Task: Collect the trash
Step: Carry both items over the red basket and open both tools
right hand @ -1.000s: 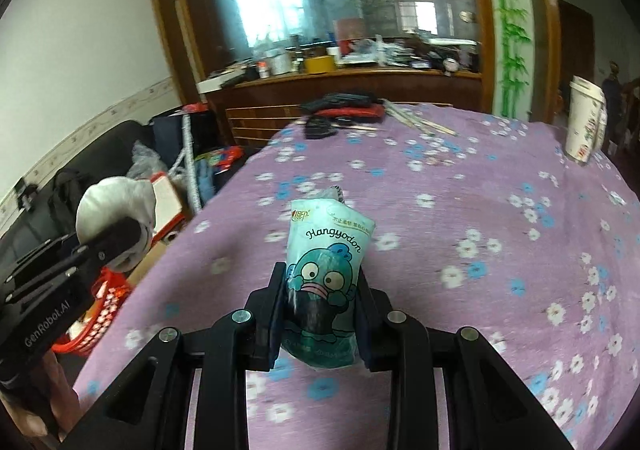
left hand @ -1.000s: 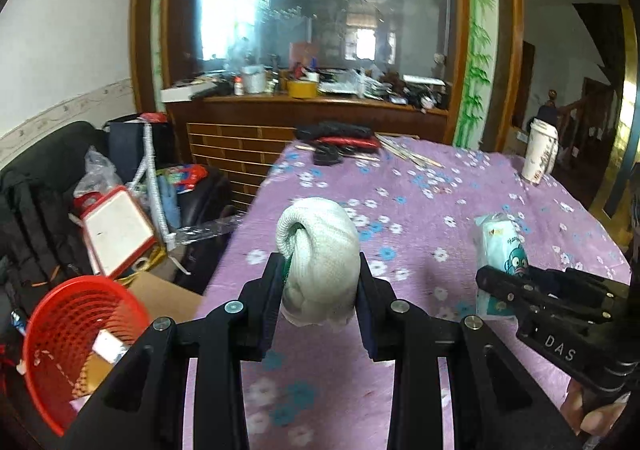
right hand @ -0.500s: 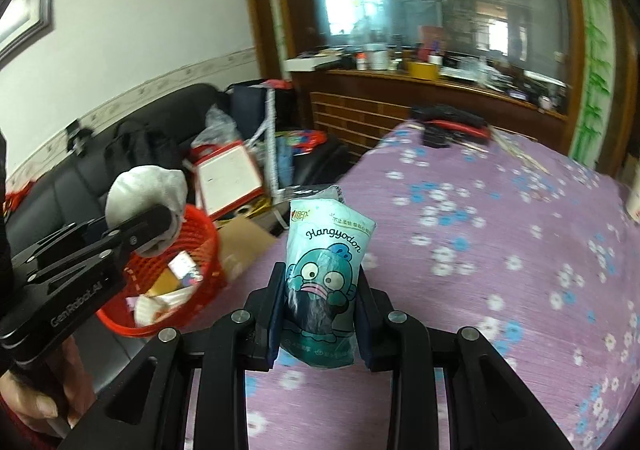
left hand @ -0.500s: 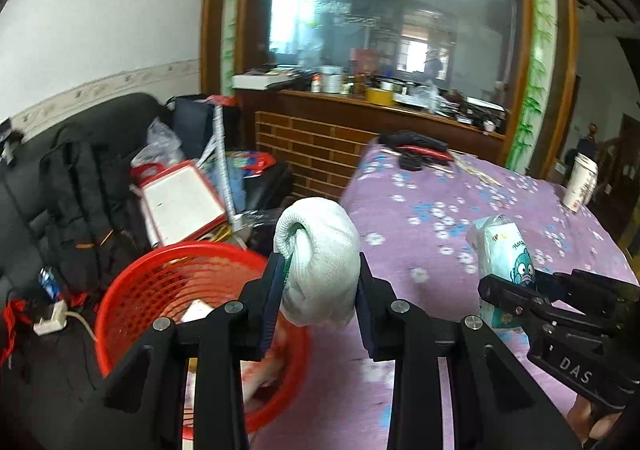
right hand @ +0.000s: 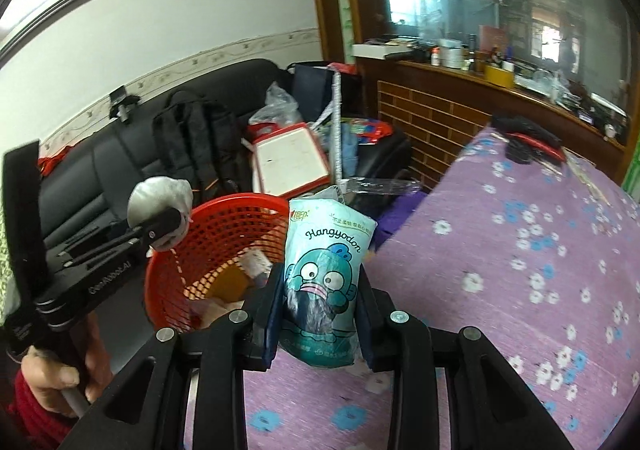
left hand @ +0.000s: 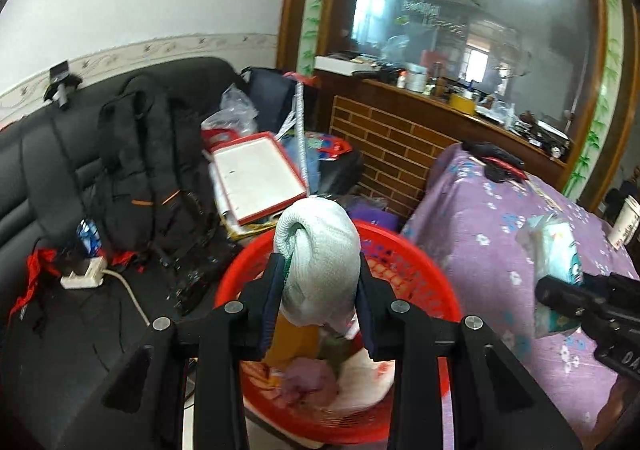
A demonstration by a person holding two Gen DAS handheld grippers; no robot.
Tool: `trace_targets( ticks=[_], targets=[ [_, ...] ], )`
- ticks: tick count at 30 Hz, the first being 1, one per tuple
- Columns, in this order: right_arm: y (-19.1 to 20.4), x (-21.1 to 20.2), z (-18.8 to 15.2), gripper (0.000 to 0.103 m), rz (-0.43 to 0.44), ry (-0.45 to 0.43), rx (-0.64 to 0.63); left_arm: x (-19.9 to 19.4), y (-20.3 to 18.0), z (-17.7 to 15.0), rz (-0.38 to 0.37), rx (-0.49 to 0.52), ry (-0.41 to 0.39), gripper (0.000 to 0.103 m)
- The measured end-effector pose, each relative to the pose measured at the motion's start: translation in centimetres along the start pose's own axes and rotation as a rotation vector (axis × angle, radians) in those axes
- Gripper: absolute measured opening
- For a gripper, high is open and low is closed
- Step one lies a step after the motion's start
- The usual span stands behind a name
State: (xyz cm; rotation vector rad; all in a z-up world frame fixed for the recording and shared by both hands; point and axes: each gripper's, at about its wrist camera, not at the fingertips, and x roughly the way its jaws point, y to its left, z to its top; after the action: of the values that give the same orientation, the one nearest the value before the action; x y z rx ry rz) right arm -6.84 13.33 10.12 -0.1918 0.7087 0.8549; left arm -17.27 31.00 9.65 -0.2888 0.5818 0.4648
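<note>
My left gripper (left hand: 318, 282) is shut on a white rolled-up glove (left hand: 320, 250) and holds it above the red mesh basket (left hand: 416, 250), which holds several bits of trash. It also shows in the right wrist view (right hand: 160, 226) over the basket (right hand: 224, 226). My right gripper (right hand: 320, 314) is shut on a teal Hangyodon tissue packet (right hand: 324, 274), above the edge of the purple flowered table (right hand: 520, 290). The packet also shows in the left wrist view (left hand: 556, 250).
A black sofa (left hand: 48, 169) with a black backpack (left hand: 140, 161), a red-framed white board (left hand: 256, 177) and bags stands to the left. A white power strip (left hand: 82, 278) lies on the sofa. A brick-faced counter (left hand: 392, 145) stands behind. A paper cup (left hand: 628, 221) stands on the table.
Both grippers have swung left from over the table toward the basket. The glove now hangs over the basket, and the packet is near the table's left edge.
</note>
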Motion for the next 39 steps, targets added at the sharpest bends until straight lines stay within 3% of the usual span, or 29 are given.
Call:
trace_targets(
  ticks=[18, 33, 36, 39],
  targets=[
    [2.2, 5.8, 0.7, 0.036, 0.088, 0.083, -0.005, 3.0, 0.6, -1.3, 0.013, 0.023, 0.067, 0.031],
    [2.2, 7.3, 1.3, 0.038, 0.110, 0.096, 0.030, 3.7, 0.6, -1.5, 0.021, 0.042, 0.075, 0.031],
    [2.2, 7.6, 1.4, 0.042, 0.118, 0.102, 0.039, 3.7, 0.6, -1.5, 0.022, 0.041, 0.073, 0.032],
    [2.2, 7.6, 1.5, 0.053, 0.127, 0.096, 0.052, 3.8, 0.5, -1.5, 0.024, 0.048, 0.070, 0.037]
  ],
)
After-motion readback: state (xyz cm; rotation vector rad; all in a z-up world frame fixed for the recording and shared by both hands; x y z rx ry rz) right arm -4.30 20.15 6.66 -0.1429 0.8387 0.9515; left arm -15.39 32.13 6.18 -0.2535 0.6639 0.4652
